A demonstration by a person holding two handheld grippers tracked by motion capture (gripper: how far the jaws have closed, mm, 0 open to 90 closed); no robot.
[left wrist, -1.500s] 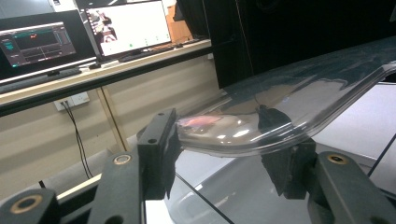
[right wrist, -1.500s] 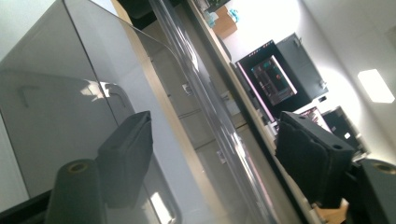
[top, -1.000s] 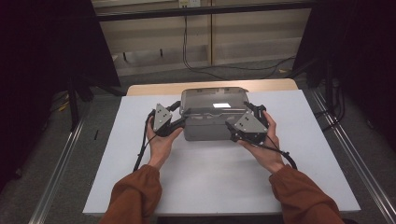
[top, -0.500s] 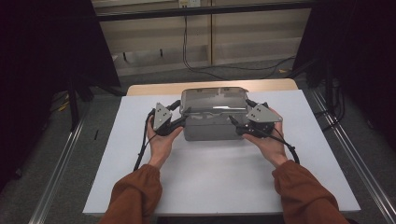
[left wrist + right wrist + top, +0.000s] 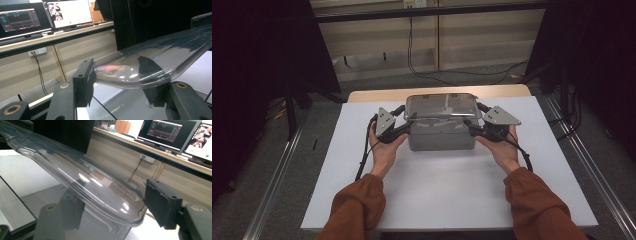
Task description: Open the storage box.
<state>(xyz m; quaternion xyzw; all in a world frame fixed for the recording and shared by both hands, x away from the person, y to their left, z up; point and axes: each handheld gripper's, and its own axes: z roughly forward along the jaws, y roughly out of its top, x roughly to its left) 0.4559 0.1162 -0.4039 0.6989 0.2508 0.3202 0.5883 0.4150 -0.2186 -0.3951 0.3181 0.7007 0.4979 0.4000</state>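
Item: clear, rounded-corner plastic lid (image 5: 442, 106), lying over a grey rectangular plastic box (image 5: 442, 136) that stands at the middle of the white desk (image 5: 437, 195), towards its far edge. In both gripper views the lid's edge is raised off the box and slopes.

Held at the left end by my left hand-held gripper (image 5: 120, 85): its two black jaws stand one on each side of the lid's curved edge, one seen through the plastic, the other against the outer rim; they look clamped on the lid, though the exact pad contact is hard to make out. From above, my left hand-held gripper (image 5: 398, 120) sits just beside the box's left end.

Held at the right end by my right hand-held gripper (image 5: 112, 207): its jaws have just been closing, with the lid's rim between them. One jaw lies under the lid; the other stands a little off the rim (a gap is visible), so it is not clamped yet. From above, my right hand-held gripper (image 5: 474, 125) is at the box's right end.

Surroundings: computer monitors (image 5: 45, 15) on a long wooden bench (image 5: 57, 37) behind the desk.
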